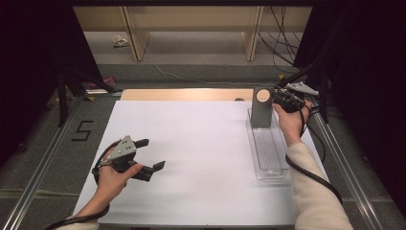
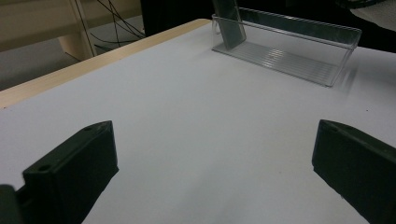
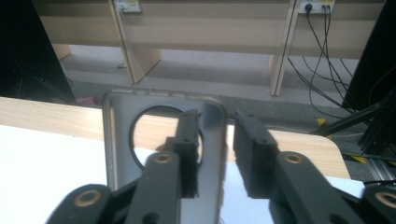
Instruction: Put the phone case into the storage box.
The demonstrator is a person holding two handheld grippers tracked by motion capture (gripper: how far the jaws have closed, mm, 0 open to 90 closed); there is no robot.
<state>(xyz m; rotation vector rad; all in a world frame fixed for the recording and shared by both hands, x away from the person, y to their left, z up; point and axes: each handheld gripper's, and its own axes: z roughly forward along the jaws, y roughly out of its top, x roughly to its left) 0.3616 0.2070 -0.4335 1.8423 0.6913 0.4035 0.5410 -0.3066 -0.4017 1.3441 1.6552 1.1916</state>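
Placing seems to be the step: the right gripper (image 1: 281,99) is holding, jaws closed on its edge, a dark card with a round hole (image 1: 262,109) upright at the far end of the clear tray (image 1: 268,167), so next it probably needs lowering and releasing, while the left gripper (image 1: 149,154) is hovering wide open over the white table (image 1: 201,143).

Pale wooden table (image 1: 186,94) under a large white sheet (image 1: 201,158) covering nearly the whole top; bare wood left as a strip along the far edge, seen also in the left gripper view (image 2: 93,65) and the right gripper view (image 3: 56,119). Clear, long, ribbed-bottom plastic tray (image 1: 268,153) lay directly on the sheet near its right edge, long side running front to back; same tray at top right in the left gripper view (image 2: 289,51). Dark grey flat panel with a round hole (image 1: 262,108) stood upright in the tray's far end.
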